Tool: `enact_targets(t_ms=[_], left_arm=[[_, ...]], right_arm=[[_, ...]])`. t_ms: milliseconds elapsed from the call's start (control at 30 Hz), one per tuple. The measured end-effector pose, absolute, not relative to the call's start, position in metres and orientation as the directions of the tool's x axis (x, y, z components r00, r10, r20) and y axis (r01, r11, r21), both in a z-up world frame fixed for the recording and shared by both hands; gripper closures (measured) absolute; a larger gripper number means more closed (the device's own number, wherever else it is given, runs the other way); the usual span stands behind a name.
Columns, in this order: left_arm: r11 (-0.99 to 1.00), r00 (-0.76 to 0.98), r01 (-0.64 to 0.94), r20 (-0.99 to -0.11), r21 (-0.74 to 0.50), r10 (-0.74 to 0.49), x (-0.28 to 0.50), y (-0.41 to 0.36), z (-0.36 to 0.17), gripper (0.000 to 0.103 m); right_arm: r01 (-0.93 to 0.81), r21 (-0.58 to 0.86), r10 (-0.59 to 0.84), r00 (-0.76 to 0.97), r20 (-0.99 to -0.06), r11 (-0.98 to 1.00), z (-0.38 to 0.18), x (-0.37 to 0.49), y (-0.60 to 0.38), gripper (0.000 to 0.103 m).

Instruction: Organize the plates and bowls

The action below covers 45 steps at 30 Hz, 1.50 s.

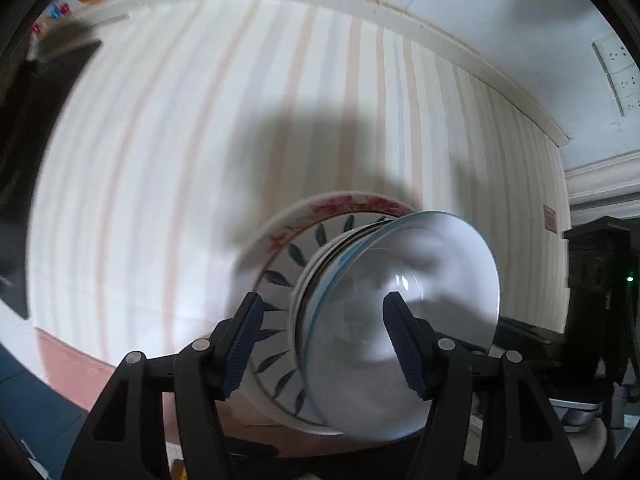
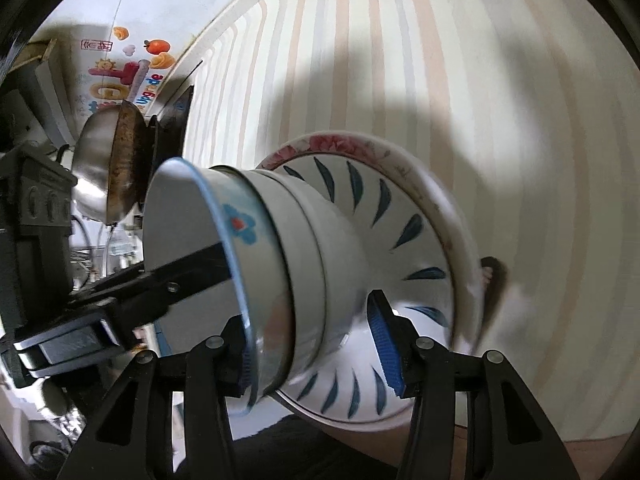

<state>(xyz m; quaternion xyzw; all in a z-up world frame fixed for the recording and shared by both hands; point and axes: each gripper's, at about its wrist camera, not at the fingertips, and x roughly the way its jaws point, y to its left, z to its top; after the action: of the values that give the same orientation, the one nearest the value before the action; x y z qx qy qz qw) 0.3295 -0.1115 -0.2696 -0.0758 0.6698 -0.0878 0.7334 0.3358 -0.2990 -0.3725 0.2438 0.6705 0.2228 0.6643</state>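
Note:
A stack of dishes is held between both grippers, tipped on its side before a striped tablecloth. It is a pink-flowered plate [image 1: 340,204] [image 2: 340,146], a blue-leaf plate [image 1: 280,280] [image 2: 404,232], and nested white bowls [image 2: 296,240], the outermost bowl [image 1: 404,320] [image 2: 236,224] with a blue flower. My left gripper [image 1: 326,344] spans the bowl rim, one finger inside the bowl, one outside. My right gripper [image 2: 312,352] spans the bowls, with its right finger [image 2: 384,344] against the leaf plate. The left gripper shows in the right wrist view [image 2: 160,280].
The striped cloth [image 1: 200,140] fills the background. A steel bowl [image 2: 108,168] and a dark pan [image 2: 172,128] lie at the left of the right wrist view, below a colourful box [image 2: 120,76]. Wall sockets [image 1: 620,68] and dark furniture [image 1: 600,280] are at right.

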Motion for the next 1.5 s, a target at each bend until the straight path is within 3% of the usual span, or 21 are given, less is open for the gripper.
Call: enact_targets(t_ms=[100,133,233,300,533,733,833,1500], left_arm=[[0.981,0.123,0.041,-0.974,-0.188,-0.192,0.321,-0.109,-0.257,0.042],[0.983,0.143,0.049,-0.973,-0.175,-0.180,0.318,-0.107,-0.252,0.039],[0.993,0.198,0.066,-0.974,-0.102,-0.114,0.309,-0.107,-0.239,0.011],[0.994,0.230,0.079,-0.969,-0.075,-0.092,0.303,-0.106,-0.230,0.009],[0.991,0.370,0.124,-0.925,-0.041,-0.085,0.273,-0.095,-0.190,0.007],[0.988,0.533,0.155,-0.843,0.016,-0.070,0.236,-0.085,-0.142,0.007],[0.986,0.590,0.161,-0.805,0.042,-0.063,0.217,-0.078,-0.121,0.000],[0.992,0.700,0.126,-0.710,0.021,-0.074,0.062,-0.053,-0.040,0.000]], right_arm=[[0.002,0.565,0.565,0.042,-0.824,0.825,-0.355,0.329,-0.302,0.036],[-0.004,0.545,0.544,0.057,-0.837,0.839,-0.348,0.326,-0.303,0.033],[-0.013,0.503,0.501,0.112,-0.858,0.864,-0.327,0.315,-0.308,0.017],[-0.018,0.446,0.443,0.163,-0.882,0.895,-0.311,0.307,-0.309,0.013],[0.016,0.255,0.229,0.391,-0.892,0.967,-0.244,0.263,-0.301,0.008],[0.073,0.197,0.131,0.521,-0.843,0.978,-0.196,0.221,-0.287,0.005],[0.082,0.172,0.098,0.557,-0.825,0.982,-0.176,0.198,-0.277,0.005],[0.086,0.089,-0.004,0.741,-0.672,0.992,-0.058,0.028,-0.250,0.003]])
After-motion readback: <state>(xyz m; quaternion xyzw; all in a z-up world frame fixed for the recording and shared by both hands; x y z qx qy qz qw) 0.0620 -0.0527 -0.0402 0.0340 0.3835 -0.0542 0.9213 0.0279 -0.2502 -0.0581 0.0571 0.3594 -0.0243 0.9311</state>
